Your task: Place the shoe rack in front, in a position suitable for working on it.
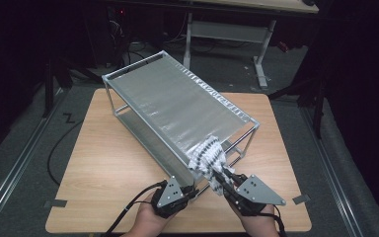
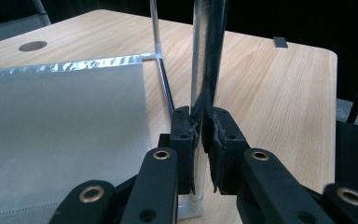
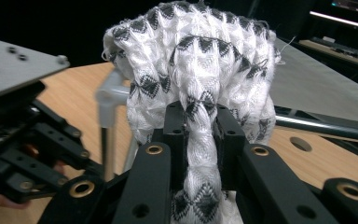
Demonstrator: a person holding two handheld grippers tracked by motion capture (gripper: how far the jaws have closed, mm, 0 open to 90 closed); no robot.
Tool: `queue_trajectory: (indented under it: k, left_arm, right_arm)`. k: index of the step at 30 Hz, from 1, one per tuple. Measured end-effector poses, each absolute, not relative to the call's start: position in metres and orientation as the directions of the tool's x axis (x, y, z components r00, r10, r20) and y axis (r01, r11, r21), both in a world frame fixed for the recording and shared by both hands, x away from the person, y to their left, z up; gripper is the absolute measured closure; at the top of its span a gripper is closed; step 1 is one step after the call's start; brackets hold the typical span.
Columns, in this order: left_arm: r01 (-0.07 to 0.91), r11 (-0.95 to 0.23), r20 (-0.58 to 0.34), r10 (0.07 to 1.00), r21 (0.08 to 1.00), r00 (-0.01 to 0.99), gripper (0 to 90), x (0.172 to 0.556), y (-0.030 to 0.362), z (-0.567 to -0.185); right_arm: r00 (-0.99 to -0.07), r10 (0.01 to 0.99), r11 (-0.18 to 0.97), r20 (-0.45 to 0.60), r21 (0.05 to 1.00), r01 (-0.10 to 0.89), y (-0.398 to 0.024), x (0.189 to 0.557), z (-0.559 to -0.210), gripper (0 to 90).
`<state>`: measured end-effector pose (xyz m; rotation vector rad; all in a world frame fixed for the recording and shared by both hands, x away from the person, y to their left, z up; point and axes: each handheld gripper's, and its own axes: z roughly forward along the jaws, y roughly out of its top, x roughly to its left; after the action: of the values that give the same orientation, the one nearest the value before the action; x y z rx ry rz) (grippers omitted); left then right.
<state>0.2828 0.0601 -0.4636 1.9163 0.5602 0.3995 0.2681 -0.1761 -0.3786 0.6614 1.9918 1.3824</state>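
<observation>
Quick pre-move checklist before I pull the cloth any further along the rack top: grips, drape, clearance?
1. Right gripper shut on the cloth: ok.
2. Left gripper clamped on the rack's corner post, steadying the rack: ok.
3. Cloth lies over the near corner of the rack top: ok.
4. Cloth free of snags on the frame: cannot tell.
5. Rack standing flat on the table: ok.
6. Rack top ahead of the cloth free of objects: ok.

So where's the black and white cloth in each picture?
High view: the cloth drapes over the rack's near corner, low and right of centre.
Left gripper view: not in it.
Right gripper view: it sits in the middle, pinched in the right gripper.
Shared landmark: the rack's corner post.
</observation>
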Motion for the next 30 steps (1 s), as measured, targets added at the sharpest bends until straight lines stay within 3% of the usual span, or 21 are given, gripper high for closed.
queue_trajectory:
  k: [6, 13, 21, 30]
  left_arm:
    - [0.204, -0.333, 0.018, 0.557, 0.920, 0.831, 81.3, 0.284, 0.060, -0.464]
    - [0.205, -0.332, 0.016, 0.557, 0.921, 0.831, 81.3, 0.285, 0.060, -0.464]
    - [0.205, -0.334, 0.017, 0.557, 0.920, 0.830, 81.3, 0.284, 0.060, -0.464]
    - [0.209, -0.333, 0.013, 0.556, 0.919, 0.831, 81.3, 0.285, 0.061, -0.464]
  right_arm:
    - [-0.696, 0.689, 0.322, -0.202, 0.946, 0.044, -0.171, 0.265, -0.379, 78.9]
    - [-0.618, 0.760, 0.285, -0.199, 0.958, 0.042, -0.197, 0.274, -0.369, 79.0]
    - [-0.489, 0.862, 0.231, -0.135, 0.963, 0.141, -0.244, 0.300, -0.380, 79.3]
    - [-0.504, 0.859, 0.279, -0.094, 0.910, 0.307, -0.250, 0.325, -0.422, 79.8]
